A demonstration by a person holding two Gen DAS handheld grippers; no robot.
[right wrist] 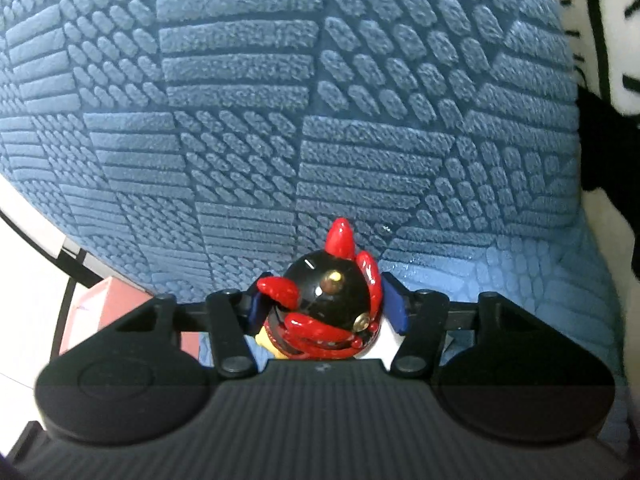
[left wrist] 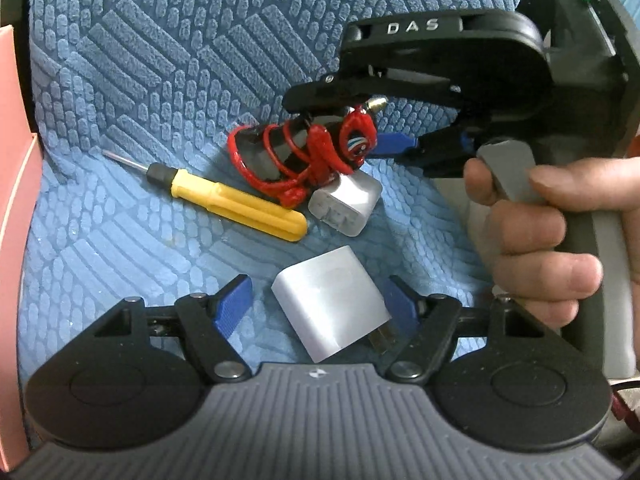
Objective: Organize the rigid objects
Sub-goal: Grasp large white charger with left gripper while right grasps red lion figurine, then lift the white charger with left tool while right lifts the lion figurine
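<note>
On the blue textured cushion (left wrist: 140,80) lie one yellow screwdriver (left wrist: 236,202), two white charger plugs (left wrist: 346,202) (left wrist: 330,304) and one black-and-red figurine (left wrist: 304,152). Left gripper (left wrist: 320,308) fingers stand apart around the nearer plug; right gripper (right wrist: 326,308) fingers straddle the figurine, contact unclear.

"DAS" stands in pale letters on the right gripper's (left wrist: 390,130) black body.

Blue textured cushion (left wrist: 160,60) w/ screwdriver (left wrist: 228,196), two chargers (left wrist: 346,202), figurine (left wrist: 304,152).
</note>
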